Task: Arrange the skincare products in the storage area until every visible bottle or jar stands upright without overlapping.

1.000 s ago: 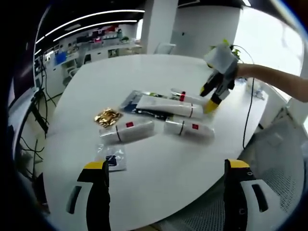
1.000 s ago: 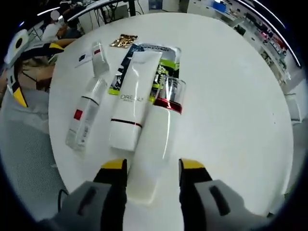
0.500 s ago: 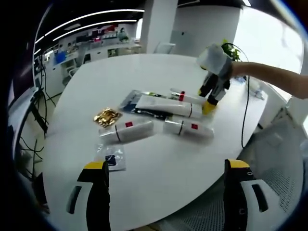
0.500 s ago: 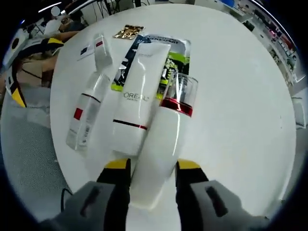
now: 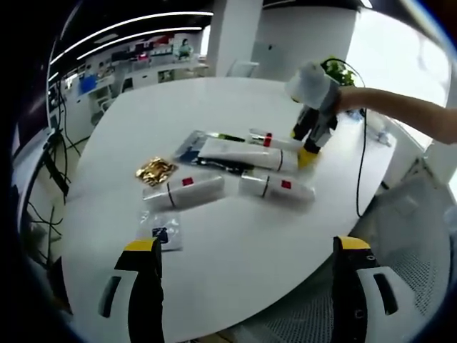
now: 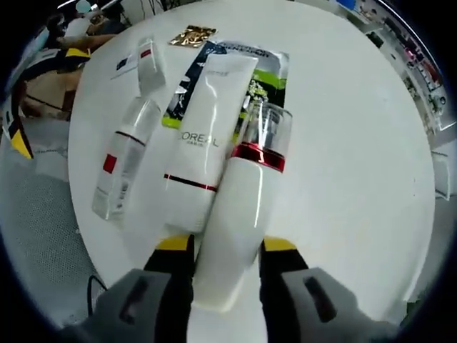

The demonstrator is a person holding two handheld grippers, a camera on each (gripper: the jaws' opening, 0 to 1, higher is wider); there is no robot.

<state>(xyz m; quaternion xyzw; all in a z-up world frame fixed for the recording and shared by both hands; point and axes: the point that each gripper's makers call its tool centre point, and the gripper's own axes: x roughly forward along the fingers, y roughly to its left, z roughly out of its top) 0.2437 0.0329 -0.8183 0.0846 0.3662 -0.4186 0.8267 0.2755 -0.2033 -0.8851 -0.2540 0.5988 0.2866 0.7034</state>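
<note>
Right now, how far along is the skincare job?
Done: nothing stands upright yet. In hand: the right gripper has its jaws around the base of the red-banded bottle, which lies flat. Left: that bottle, the tube and two clear bottles all lie flat. The left gripper is open and idle.

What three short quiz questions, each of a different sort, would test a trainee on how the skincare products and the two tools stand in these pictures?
1. True or false: the white bottle with the red band stands upright on the white table.
2. Multiple choice: the right tool has its jaws (a) on either side of that bottle's base, (b) around the gold packet, (c) over bare table.
3. Fill in: the white tube lies partly on a dark and green ____.

Key:
1. False; it lies on its side.
2. a
3. Sachet. The left tool hangs open near the table's edge.
</note>
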